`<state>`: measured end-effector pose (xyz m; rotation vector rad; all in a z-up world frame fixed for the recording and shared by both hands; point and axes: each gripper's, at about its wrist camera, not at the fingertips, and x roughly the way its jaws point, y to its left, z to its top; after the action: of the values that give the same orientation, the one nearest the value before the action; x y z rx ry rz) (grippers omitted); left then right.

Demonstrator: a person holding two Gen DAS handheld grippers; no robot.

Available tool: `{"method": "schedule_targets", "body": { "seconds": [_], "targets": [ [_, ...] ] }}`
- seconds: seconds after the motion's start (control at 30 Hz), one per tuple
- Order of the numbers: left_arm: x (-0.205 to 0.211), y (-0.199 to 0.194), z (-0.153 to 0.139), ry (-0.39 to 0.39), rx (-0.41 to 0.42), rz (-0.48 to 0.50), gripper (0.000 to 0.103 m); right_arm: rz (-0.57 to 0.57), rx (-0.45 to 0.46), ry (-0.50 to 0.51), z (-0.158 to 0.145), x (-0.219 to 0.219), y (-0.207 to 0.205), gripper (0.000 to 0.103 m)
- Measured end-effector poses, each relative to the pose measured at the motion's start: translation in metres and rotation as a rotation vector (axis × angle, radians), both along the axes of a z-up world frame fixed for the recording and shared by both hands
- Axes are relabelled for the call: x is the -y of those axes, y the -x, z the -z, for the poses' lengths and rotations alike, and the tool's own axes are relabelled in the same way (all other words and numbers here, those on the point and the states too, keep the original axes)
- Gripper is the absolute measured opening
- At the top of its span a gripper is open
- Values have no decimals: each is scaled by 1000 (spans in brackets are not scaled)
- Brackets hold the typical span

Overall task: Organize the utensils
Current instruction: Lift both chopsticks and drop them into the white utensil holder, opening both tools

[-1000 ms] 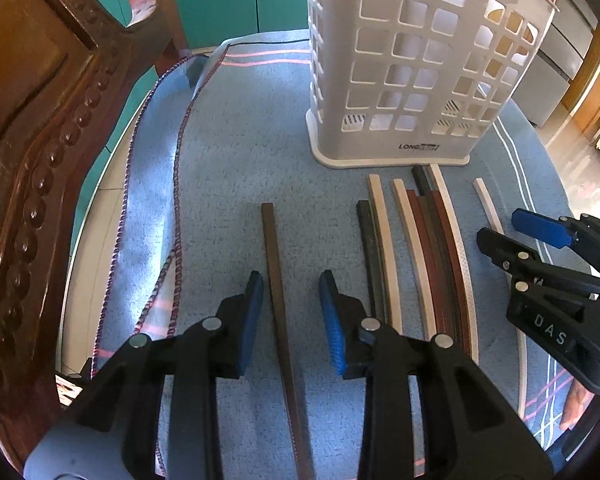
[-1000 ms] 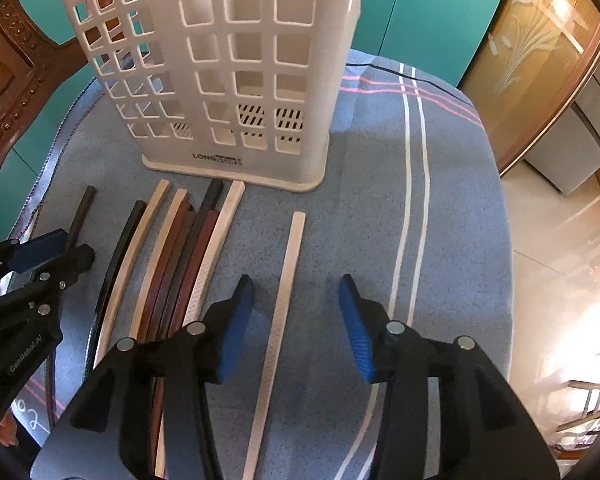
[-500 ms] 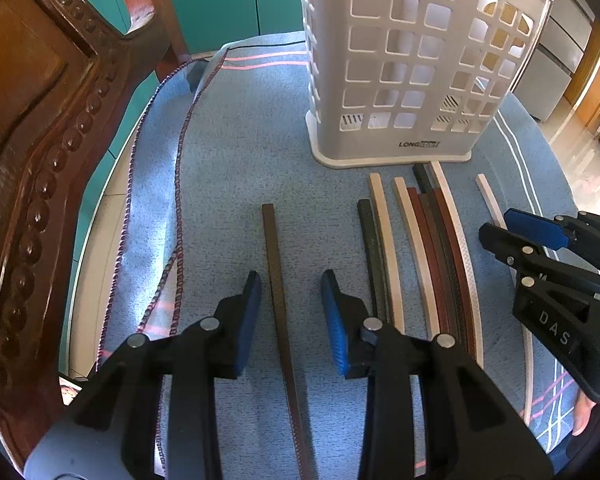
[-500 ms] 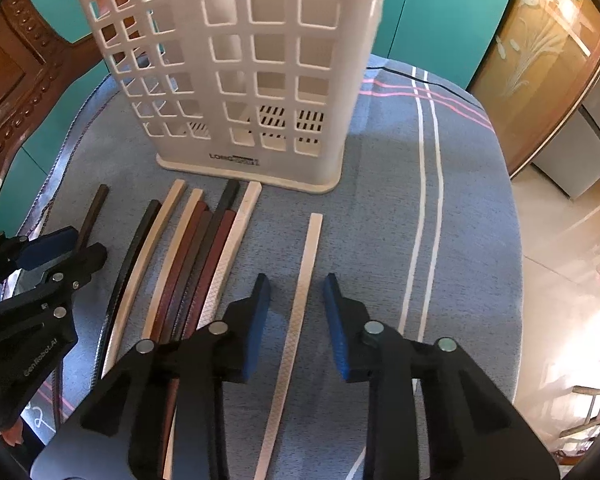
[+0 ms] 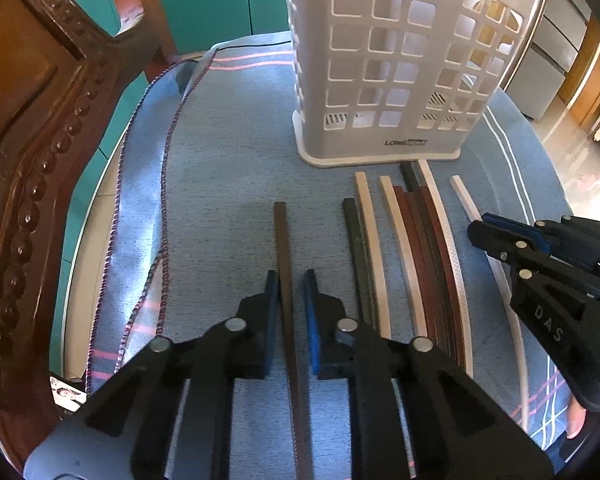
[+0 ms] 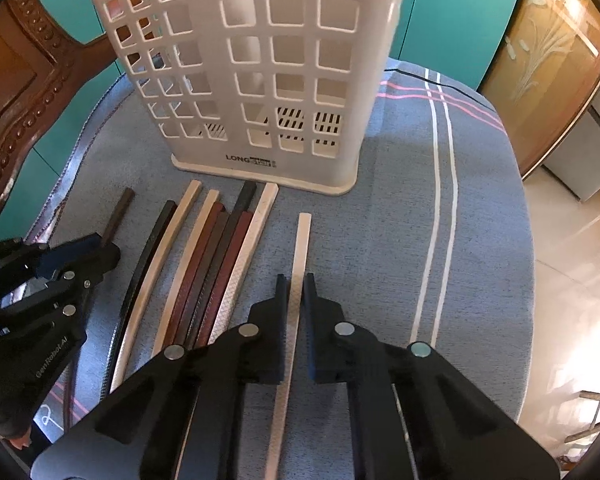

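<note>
Left wrist view shows the left tongs [image 5: 290, 292] closing on the dark brown chopstick [image 5: 281, 240], which lies alone toward the left side of the cloth-covered table [image 5: 228, 168]; the pads sit tight beside it, though a thin gap seems to remain on one side. In the right wrist view the right tongs [image 6: 295, 296] are closing too, pinched narrow around the single pale chopstick [image 6: 302, 240] that lies apart on the right. Between the two, a bundle of chopsticks [image 6: 216, 256], black, cream and reddish brown, lies side by side just in front of the white slotted holder [image 6: 260, 72], near the table's far edge. Through the holder's openings nothing can be seen inside, so the sorting looks barely begun: by my reading two sticks are only now being gripped, none lifted, and the whole bundle is left. Only the left view shows the carved wooden chair [image 5: 32, 152] hard against the table's left edge and the cloth's braided hem; only the right view shows the cloth's white stripes [image 6: 440, 184] running to the right edge.
</note>
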<state>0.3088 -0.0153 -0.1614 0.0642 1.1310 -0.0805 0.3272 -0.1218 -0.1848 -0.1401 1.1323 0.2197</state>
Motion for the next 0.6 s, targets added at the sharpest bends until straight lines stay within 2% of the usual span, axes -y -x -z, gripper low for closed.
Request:
{"method": "schedule_targets", "body": {
  "seconds": [0.17, 0.27, 0.33, 0.43, 0.6],
  "targets": [
    [1, 2, -1, -1, 5, -9, 7, -1, 10, -29, -5, 2, 1, 6],
    [-1, 9, -13, 22, 34, -14, 7, 4, 42, -74, -24, 9, 3, 6],
    [-3, 17, -29, 53, 77, -3, 7, 2, 81, -136, -50, 16, 9, 6],
    [-5, 38, -66, 113, 183, 2, 7, -23, 171, -256, -100, 31, 29, 6],
    [-10, 82, -144, 185, 378, 35, 7, -43, 326, -347, -165, 53, 68, 6]
  ]
}}
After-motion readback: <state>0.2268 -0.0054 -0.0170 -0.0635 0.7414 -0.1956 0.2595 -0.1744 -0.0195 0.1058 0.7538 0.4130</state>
